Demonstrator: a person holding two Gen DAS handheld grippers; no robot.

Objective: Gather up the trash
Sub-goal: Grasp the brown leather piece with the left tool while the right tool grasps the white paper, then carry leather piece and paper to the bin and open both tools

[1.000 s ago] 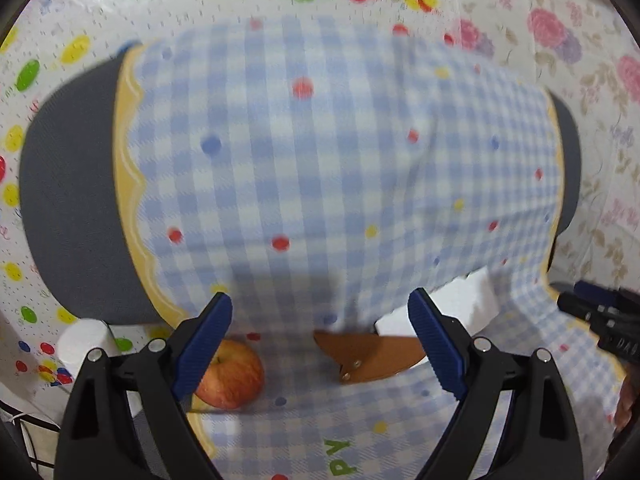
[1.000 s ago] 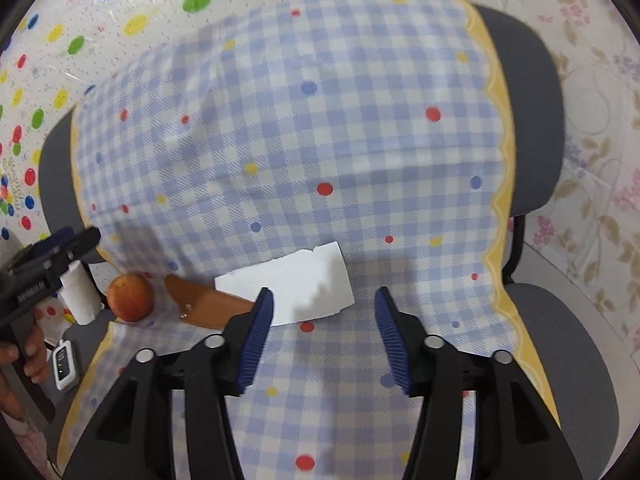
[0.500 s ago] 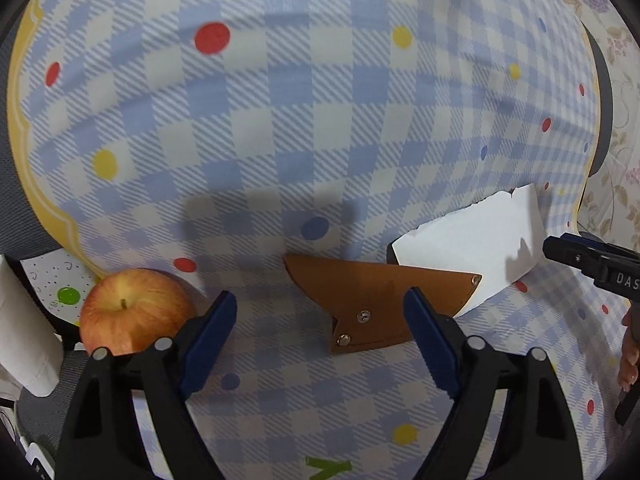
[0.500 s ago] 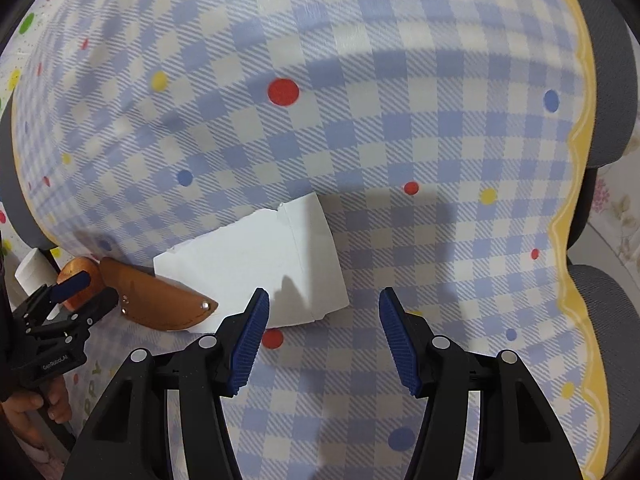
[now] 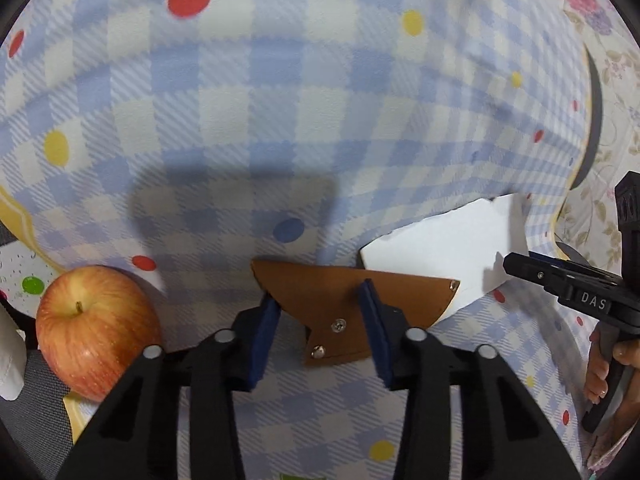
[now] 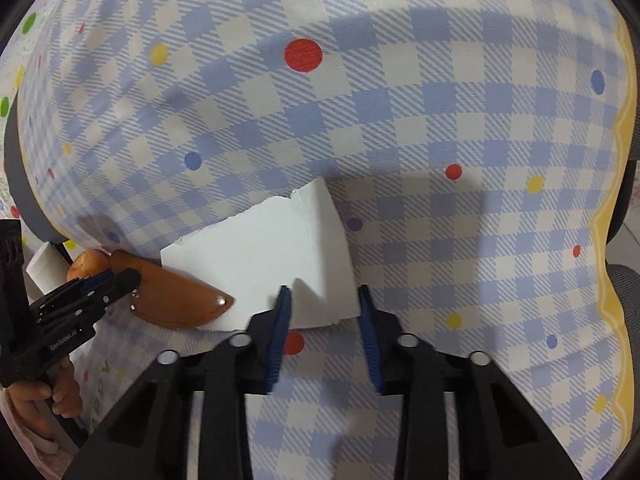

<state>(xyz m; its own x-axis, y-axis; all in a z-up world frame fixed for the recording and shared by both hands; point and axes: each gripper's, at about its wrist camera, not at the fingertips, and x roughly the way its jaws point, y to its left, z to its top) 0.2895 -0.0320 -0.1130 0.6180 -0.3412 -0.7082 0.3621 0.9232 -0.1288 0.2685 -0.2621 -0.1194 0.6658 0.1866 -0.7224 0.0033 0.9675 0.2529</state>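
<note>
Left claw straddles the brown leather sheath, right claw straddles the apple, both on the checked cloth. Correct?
Not quite. The right claw straddles the torn white paper, not the apple, as the right wrist view shows. The left claw does straddle the brown leather sheath, and all lie on the checked cloth.

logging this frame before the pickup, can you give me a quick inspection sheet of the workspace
surface: blue checked tablecloth with coloured dots, draped, yellow border.
job's things: torn white paper lying flat; brown leather piece overlapping the paper's edge.
clutter: red-yellow apple at the cloth's edge; white roll beyond it.
grippers: left gripper fingers straddle the leather piece, whether gripping cannot be told; right gripper fingers straddle the paper's near corner, a gap showing.
cables: nothing seen.
surroundings: floral wall covering; grey chair back under the cloth.
</note>
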